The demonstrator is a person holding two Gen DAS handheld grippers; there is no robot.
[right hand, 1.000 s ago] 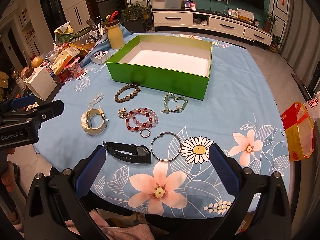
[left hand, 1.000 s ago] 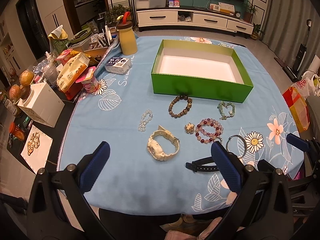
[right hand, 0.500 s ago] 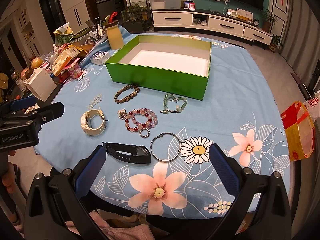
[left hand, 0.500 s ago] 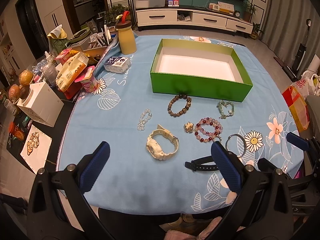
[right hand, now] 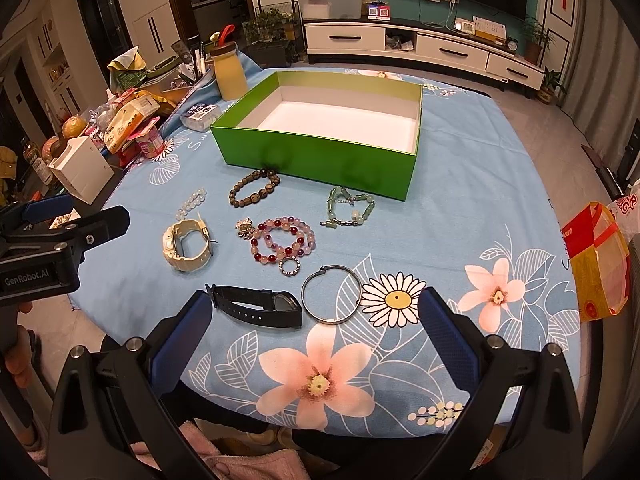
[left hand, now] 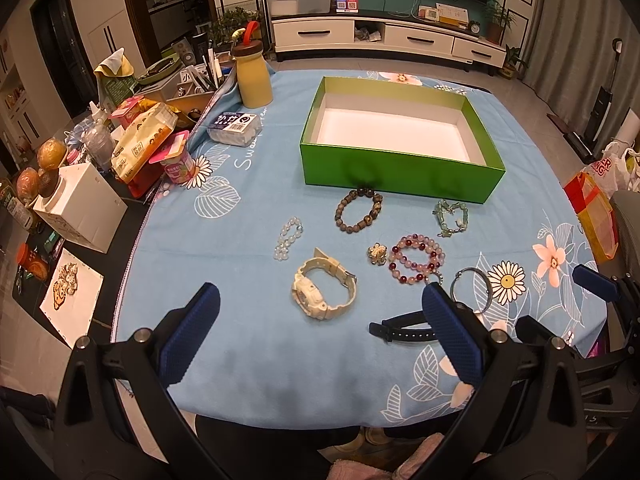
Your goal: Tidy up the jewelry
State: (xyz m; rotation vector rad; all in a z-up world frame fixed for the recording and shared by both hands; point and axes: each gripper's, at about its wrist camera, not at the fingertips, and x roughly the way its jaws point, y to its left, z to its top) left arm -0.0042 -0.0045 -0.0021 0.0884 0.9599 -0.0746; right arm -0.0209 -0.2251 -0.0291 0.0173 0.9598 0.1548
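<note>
Starting position: no piece has been picked up, and the green box [right hand: 320, 148] at the far side of the bench [right hand: 480, 184] is empty. Left gripper [left hand: 320, 336] and right gripper [right hand: 316, 340] both hover at the near edge, jaws spread wide, holding nothing. All jewelry lies between grippers and box. Nearest the right gripper are the black watch [right hand: 256, 306] and the bangle [right hand: 331, 300], side by side. Likely next move: lower the right jaws over the watch strap, close, lift, carry to the box.
</note>
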